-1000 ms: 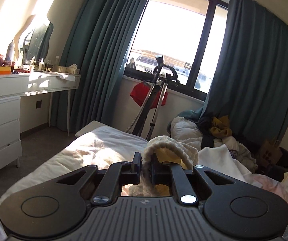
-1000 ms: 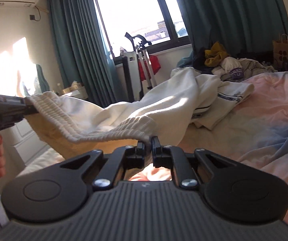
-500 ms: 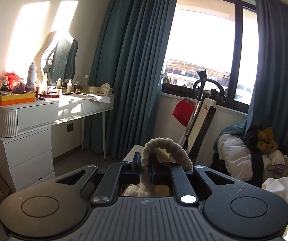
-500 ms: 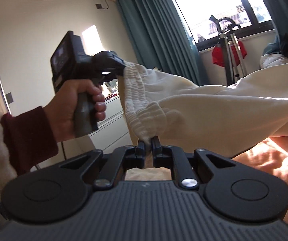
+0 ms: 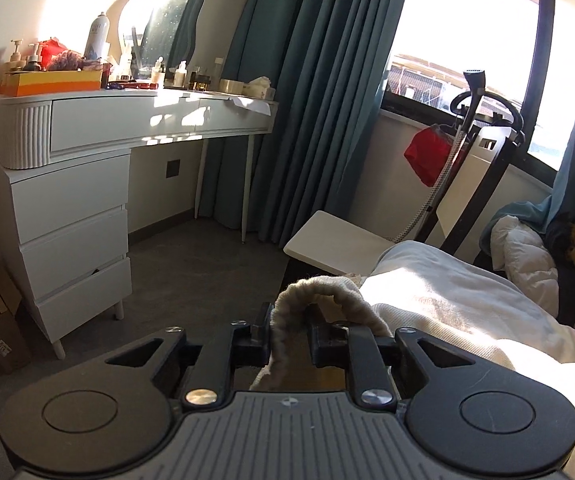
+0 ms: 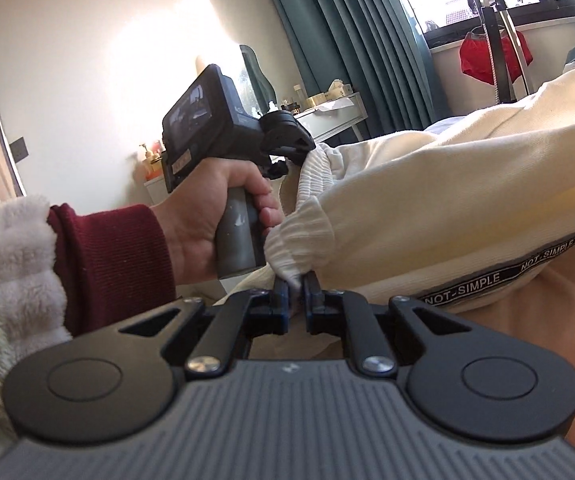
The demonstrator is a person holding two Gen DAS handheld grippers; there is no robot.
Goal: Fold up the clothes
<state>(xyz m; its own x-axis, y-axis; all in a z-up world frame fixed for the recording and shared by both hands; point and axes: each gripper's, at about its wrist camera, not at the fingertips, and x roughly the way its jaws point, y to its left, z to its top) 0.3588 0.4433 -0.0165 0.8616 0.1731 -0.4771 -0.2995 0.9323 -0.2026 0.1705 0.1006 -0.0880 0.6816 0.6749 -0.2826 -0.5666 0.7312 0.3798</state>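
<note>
Orange tray (image 5: 49, 81) on the vanity, far beyond the fingers, holds bottles and clutter. Left gripper (image 5: 289, 338) jaws opening, cream garment (image 6: 447, 200) waistband looped between them, touching only one pad. Right gripper (image 6: 294, 294) nearly closed, pinching the ribbed hem. Left hand (image 6: 207, 216) grips its handle level.

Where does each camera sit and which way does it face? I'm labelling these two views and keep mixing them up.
Left wrist: rides the left gripper, facing the white dressing table and teal curtains; its opening jaws straddle the cream trousers' ribbed waistband.
Right wrist: rides the right gripper, pinching the waistband, facing the hand in a maroon sleeve.
Shared: the trousers, curtains, dressing table, red garment.
</note>
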